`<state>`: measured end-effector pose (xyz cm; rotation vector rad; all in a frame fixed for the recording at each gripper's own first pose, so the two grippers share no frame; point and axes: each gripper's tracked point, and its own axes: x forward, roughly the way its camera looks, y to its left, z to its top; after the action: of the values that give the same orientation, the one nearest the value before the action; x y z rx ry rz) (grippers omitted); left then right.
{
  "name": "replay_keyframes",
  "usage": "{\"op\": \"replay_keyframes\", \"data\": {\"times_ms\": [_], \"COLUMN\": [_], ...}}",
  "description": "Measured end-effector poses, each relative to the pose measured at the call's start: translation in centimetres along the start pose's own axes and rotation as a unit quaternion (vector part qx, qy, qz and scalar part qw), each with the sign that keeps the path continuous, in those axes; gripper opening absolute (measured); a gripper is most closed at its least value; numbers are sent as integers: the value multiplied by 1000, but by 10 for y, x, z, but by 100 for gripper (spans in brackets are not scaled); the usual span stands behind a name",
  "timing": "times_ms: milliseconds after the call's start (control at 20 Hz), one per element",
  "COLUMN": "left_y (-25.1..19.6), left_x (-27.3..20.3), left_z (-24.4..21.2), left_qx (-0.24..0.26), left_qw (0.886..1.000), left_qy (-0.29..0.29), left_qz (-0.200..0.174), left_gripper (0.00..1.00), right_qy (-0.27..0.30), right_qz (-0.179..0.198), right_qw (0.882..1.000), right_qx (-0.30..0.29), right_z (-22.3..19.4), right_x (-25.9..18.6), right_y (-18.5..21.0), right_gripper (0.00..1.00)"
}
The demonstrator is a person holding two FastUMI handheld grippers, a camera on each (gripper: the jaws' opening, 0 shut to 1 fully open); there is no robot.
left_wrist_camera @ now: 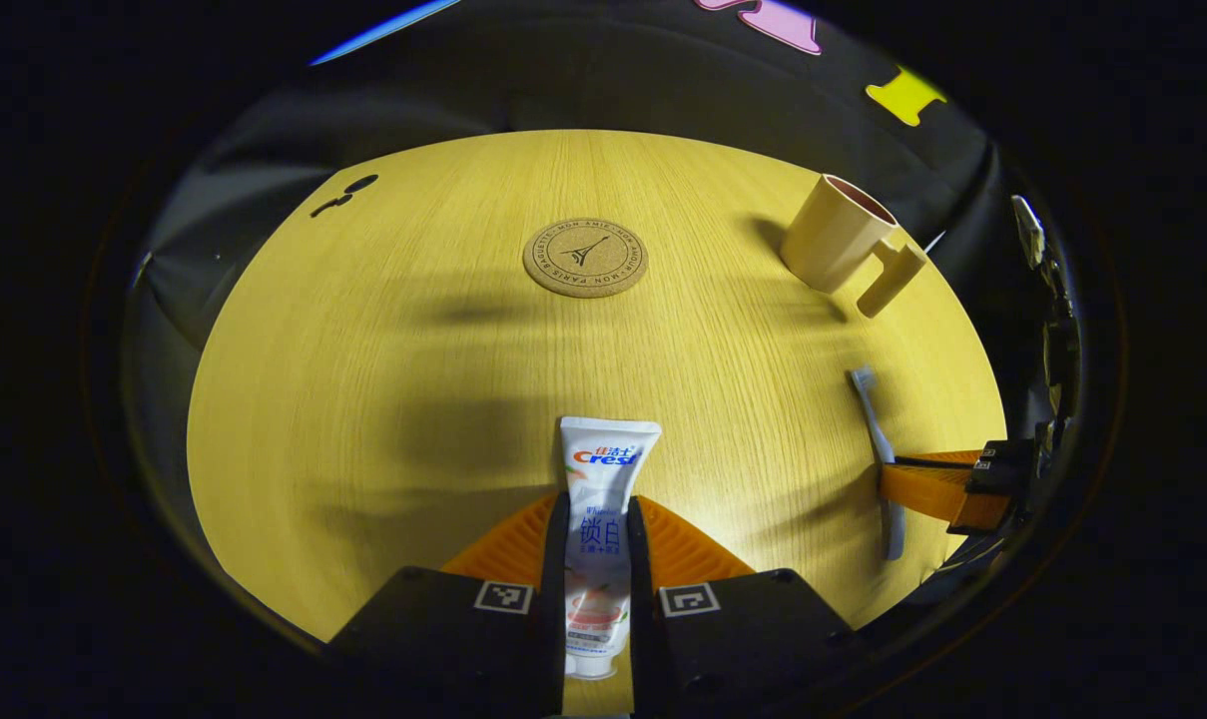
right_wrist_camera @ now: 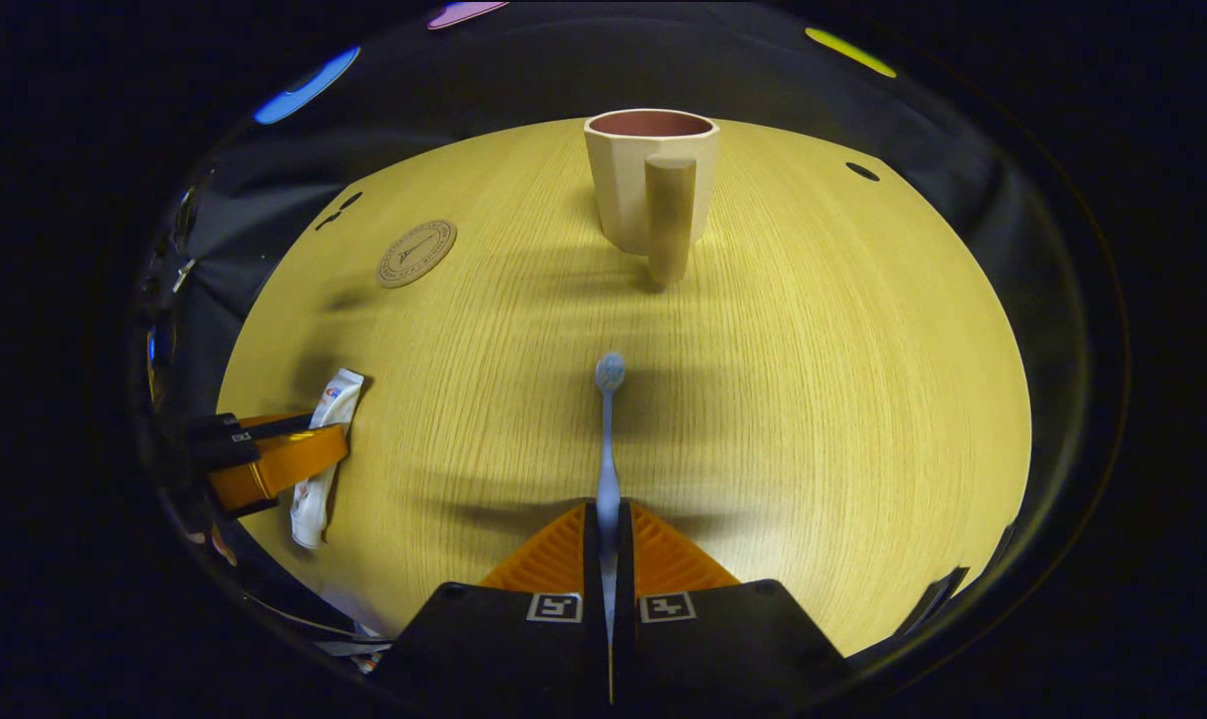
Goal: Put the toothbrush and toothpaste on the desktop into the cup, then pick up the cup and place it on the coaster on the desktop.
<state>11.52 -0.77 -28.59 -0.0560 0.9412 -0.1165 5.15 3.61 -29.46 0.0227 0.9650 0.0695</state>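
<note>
Your left claw (left_wrist_camera: 598, 559) pinches the toothpaste (left_wrist_camera: 603, 499), its cap end hidden between the fingers. Your right claw (right_wrist_camera: 608, 559) pinches the toothbrush (right_wrist_camera: 608, 439), handle end hidden. On the wood-grain worktop (right_wrist_camera: 813, 399), the cup (right_wrist_camera: 651, 175) stands at twelve o'clock, the coaster (right_wrist_camera: 416, 253) at ten.

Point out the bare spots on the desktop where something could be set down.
Bare wood lies between the coaster and the toothpaste, on the desktop left of both, and right of the cup. Crowded: the near edge, where the left tool and right tool grip toothpaste and toothbrush.
</note>
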Motion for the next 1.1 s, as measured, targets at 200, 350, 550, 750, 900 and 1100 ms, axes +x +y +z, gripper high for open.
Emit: {"op": "replay_keyframes", "data": {"times_ms": [200,350,550,750,900,1100], "left_y": [-1,1,-2,-12,-26,-59], "left_x": [-3,-9,-21,-41,-65,-107], "left_z": [-6,-8,-8,5,29,90], "left_qx": [-3,-33,-53,-69,-74,-41], "left_qw": [1000,999,998,995,989,975], "left_qy": [-5,-16,-33,-68,-121,-209], "left_qz": [0,6,-1,-15,-35,-59], "left_gripper": [31,31,29,27,28,27], "right_qy": [-21,-47,-80,-103,-118,-153], "right_qz": [9,24,40,49,60,61], "right_qw": [1000,999,996,993,991,986], "right_qx": [-14,-2,4,1,17,35], "right_z": [5,21,39,49,57,75], "right_x": [-6,-12,-29,-48,-60,-78], "right_y": [-13,-17,-25,-33,-39,-59], "right_gripper": [6,6,6,6,6,6]}}
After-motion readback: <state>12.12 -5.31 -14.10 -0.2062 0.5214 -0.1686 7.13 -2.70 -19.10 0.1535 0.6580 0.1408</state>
